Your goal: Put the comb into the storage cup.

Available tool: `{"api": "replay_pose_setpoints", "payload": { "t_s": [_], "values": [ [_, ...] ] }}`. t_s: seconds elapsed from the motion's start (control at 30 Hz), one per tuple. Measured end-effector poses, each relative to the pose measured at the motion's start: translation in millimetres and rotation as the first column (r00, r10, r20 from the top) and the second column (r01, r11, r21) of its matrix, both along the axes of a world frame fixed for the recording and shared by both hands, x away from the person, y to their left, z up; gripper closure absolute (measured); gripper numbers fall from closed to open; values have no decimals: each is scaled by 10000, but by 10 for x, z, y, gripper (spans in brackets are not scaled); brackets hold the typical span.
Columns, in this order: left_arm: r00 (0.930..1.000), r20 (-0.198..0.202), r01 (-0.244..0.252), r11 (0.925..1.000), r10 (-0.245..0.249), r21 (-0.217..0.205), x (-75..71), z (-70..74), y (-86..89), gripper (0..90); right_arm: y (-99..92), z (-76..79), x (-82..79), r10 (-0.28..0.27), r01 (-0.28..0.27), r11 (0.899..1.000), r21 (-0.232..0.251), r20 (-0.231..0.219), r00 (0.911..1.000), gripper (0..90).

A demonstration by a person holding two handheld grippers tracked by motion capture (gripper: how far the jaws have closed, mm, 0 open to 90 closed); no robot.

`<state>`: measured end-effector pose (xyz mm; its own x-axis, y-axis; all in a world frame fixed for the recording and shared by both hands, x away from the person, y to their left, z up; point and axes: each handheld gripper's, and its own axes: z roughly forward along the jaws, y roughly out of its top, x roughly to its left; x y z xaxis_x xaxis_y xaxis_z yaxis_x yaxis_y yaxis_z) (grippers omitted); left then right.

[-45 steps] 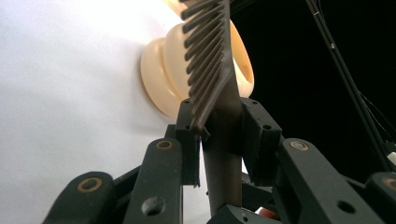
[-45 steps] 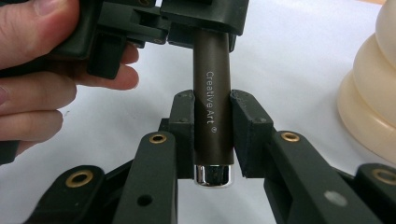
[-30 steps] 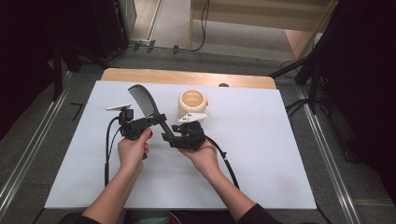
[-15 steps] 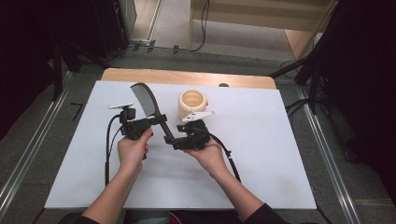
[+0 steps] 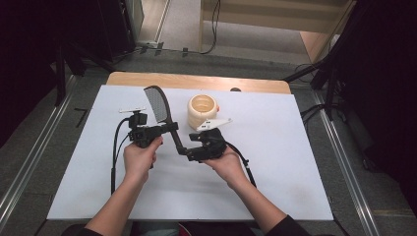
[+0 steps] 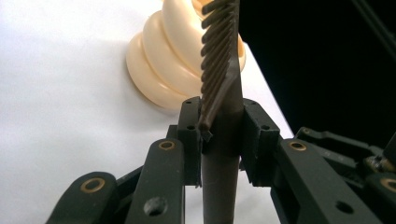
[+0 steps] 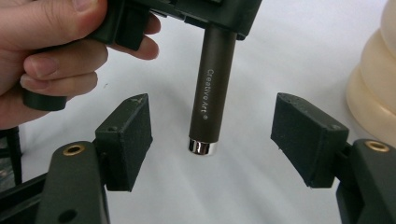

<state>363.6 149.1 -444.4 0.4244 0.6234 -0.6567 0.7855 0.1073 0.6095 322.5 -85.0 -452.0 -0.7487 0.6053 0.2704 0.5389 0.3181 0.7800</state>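
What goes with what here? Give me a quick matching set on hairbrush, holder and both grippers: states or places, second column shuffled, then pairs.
Things:
1. left gripper
2. right gripper
3. hairbrush
4. cream ribbed holder

States or places:
A. stands on the white table behind the grippers
B. jaws apart on either side of the handle's metal-capped end, pads off it
C. clamped on the brush handle, just below the bristles
D. held up off the table, bristle head on top

Pairs: 1-C, 2-B, 3-D, 4-A

Right tool [image 7: 212, 135] just opened off brush handle [image 7: 212, 88] (pads clear of it now).
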Motion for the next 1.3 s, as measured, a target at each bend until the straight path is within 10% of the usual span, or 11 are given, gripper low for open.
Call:
{"api": "replay_pose_setpoints", "payload": {
  "t_s": [1.3],
  "values": [
    [9754,675,2032,9744,-2100,960,-9,39,-63,726,-738,-48,-209,571,-561,9939,-952,76,9983,255]
  ]
}}
